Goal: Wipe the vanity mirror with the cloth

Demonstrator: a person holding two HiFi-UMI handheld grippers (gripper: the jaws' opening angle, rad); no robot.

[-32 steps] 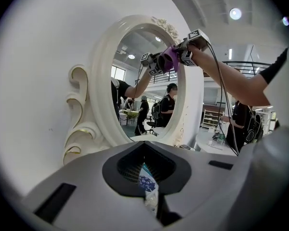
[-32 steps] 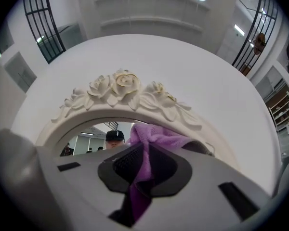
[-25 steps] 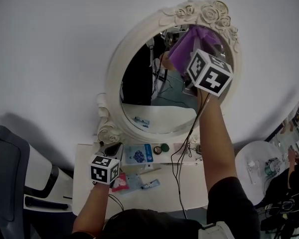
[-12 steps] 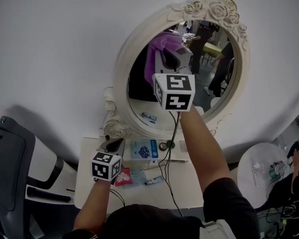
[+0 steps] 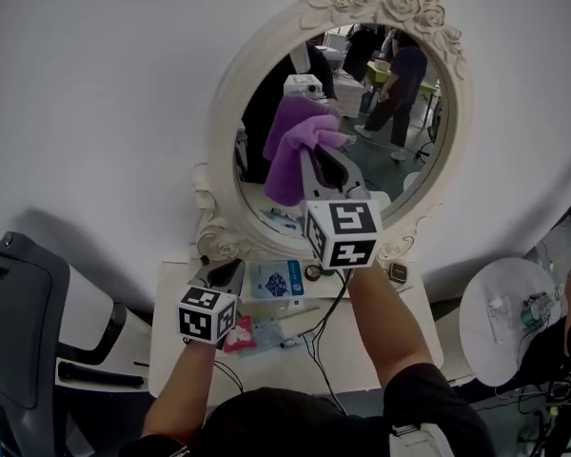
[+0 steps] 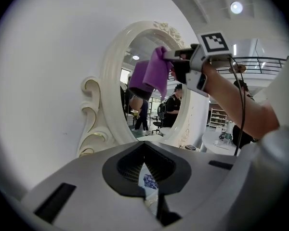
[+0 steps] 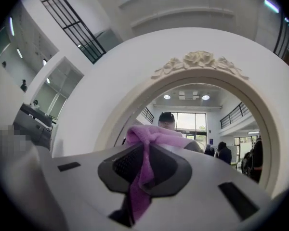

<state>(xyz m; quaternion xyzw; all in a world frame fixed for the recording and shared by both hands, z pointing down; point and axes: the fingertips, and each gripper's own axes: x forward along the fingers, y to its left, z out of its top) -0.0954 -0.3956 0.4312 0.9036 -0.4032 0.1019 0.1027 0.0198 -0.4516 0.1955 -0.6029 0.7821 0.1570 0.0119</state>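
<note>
Cloth (image 5: 295, 150), purple, bunched: pinched between the closed jaws of the right hand-held gripper (image 5: 325, 155), loose end draped forward so the fabric, not the jaws, appears to meet the glass. It sits at about 9 o'clock on the vanity mirror (image 5: 400, 131), just inside the carved frame (image 5: 230, 93). Open glass runs from 12 through 5 o'clock, giving room for sweeps that way. The frame's inner lip at 9 o'clock and the rose carving at 12 are the edges to stop short of. Left hand-held gripper (image 5: 219, 276): parked low at 7 o'clock below the frame, over the desk (image 5: 362, 341), well apart from the wiping, jaws pressed on a small white-and-blue packet (image 6: 148, 181). Cables (image 5: 314, 336) trail across the desk under the right arm and could snag.
</note>
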